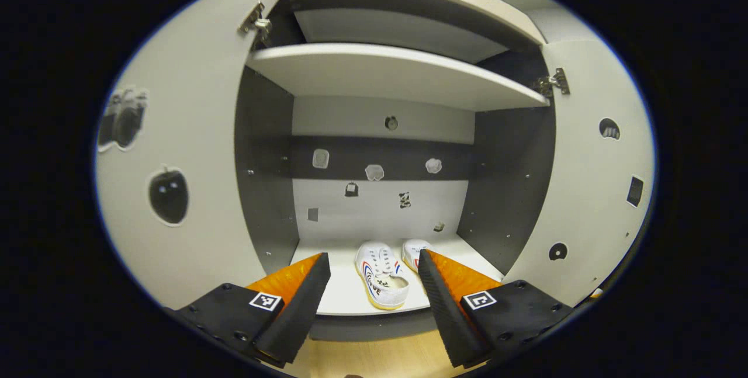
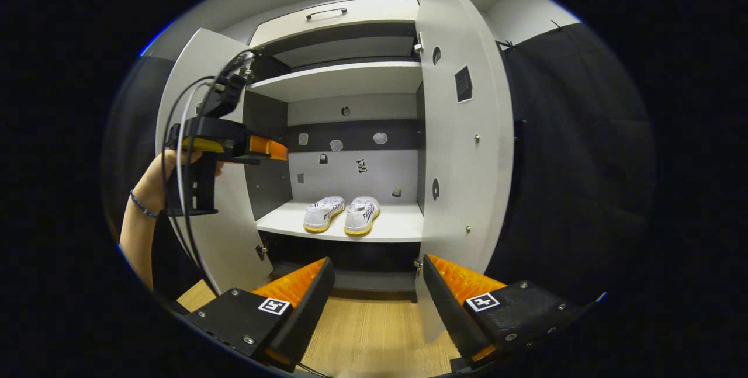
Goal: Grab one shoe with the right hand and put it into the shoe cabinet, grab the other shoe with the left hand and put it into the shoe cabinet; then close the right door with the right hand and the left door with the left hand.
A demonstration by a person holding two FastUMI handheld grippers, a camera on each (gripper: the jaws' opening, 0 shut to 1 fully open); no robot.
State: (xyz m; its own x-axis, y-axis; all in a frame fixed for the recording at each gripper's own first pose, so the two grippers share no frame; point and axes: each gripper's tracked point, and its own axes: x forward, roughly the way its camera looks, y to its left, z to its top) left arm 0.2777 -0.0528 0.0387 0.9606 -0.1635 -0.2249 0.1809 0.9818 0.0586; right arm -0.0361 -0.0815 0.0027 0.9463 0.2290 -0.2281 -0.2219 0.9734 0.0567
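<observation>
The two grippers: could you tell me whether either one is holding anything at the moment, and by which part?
Nothing is held: the left gripper and right gripper are both open and empty.

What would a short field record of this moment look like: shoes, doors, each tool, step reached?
shoes: both shoes side by side on the lower shelf of the shoe cabinet
left door: open
right door: open
left tool: open, holds nothing, faces the shoes
right tool: open, holds nothing, set back near the right door's edge
step reached: shoes placed, doors not yet closed
</observation>
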